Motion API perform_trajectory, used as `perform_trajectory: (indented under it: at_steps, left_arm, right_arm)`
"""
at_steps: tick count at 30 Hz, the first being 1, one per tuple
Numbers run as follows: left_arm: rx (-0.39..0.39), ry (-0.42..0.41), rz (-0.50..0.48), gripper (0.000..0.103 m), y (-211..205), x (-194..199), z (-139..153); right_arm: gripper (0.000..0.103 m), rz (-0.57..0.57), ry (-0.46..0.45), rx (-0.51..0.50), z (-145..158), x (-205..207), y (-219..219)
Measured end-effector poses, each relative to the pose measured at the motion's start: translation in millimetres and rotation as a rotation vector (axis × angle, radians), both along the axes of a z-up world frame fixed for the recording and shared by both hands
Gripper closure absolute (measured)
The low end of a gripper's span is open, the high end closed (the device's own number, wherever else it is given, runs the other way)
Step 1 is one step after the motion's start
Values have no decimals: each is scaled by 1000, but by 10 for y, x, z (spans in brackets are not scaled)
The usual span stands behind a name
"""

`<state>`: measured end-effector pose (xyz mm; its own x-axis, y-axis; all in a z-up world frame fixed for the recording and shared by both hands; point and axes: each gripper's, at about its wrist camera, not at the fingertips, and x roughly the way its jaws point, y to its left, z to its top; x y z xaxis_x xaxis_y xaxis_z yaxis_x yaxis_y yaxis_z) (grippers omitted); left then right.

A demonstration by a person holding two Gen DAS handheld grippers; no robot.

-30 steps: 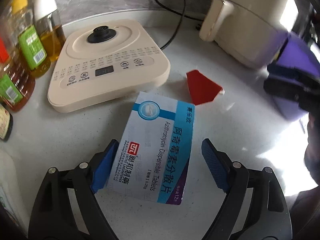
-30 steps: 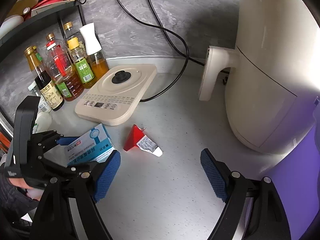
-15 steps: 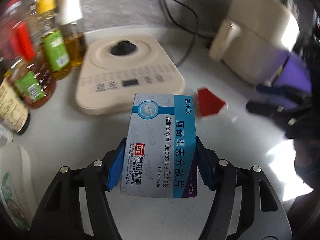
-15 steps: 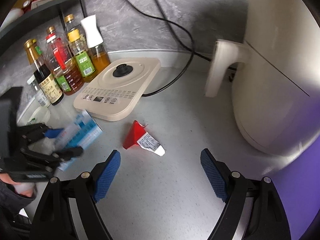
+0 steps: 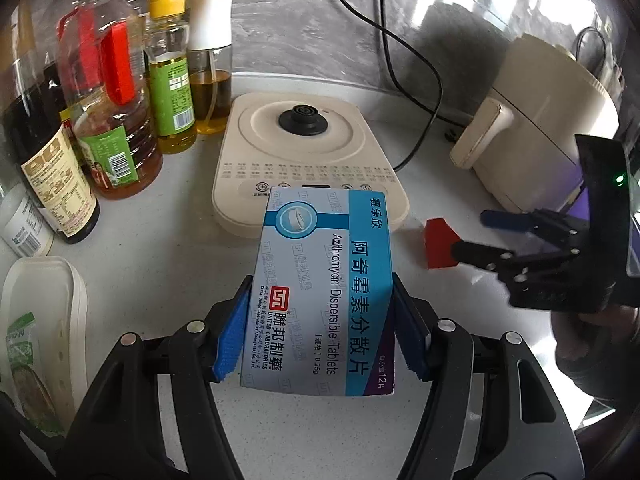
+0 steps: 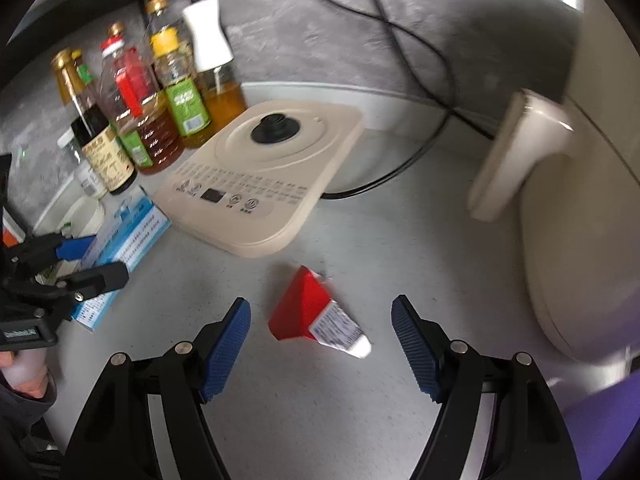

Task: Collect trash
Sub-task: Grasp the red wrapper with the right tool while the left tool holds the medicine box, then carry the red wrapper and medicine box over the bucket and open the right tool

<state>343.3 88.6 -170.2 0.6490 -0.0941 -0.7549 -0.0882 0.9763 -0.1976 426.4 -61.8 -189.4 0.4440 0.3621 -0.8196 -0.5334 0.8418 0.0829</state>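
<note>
Left gripper [image 5: 320, 332] has the box [image 5: 324, 292]; red packet [image 6: 316, 316] next.
Your left pads clamp the box's long sides, lifted off the counter [image 6: 360, 400] in front of the cooker [image 6: 264, 176]. Your right gripper [image 6: 320, 344] has just been narrowing, still wide, straddling the packet without touching. Packet looks light, soft, crushable: pinch across the red body, not the slick label tail.

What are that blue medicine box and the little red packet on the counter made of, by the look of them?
The medicine box looks like thin printed cardboard with a slight sheen: flat faces, crisp folded edges. The red packet seems to be glossy plastic or foil film, flattened to a sealed white tip with a printed label; which of the two I cannot tell.
</note>
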Motion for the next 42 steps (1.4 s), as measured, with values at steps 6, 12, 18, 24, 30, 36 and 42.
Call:
perform_trajectory:
  at_steps: [6, 12, 18, 24, 30, 36, 42]
  left_arm:
    - [10, 11, 16, 39, 9, -14, 0]
    - [15, -35, 42, 39, 14, -51, 151]
    - [7, -84, 40, 39, -80, -215, 316]
    - [2, -124, 35, 39, -155, -427, 482]
    - [6, -150, 24, 39, -217, -534, 575]
    - [-6, -185, 9, 39, -306, -579, 717]
    - [8, -239, -5, 38, -451, -603, 896]
  right_arm:
    - [70, 22, 57, -26, -178, 80, 122]
    - [88, -9, 35, -16, -44, 53, 13]
    - [89, -19, -34, 9, 336, -106, -89]
    - [88, -49, -82, 54, 646, -383, -236]
    - [88, -50, -141, 79, 945, -618, -337]
    - [88, -78, -192, 94, 1206, -760, -491]
    - [88, -141, -244, 168, 1620, -841, -819]
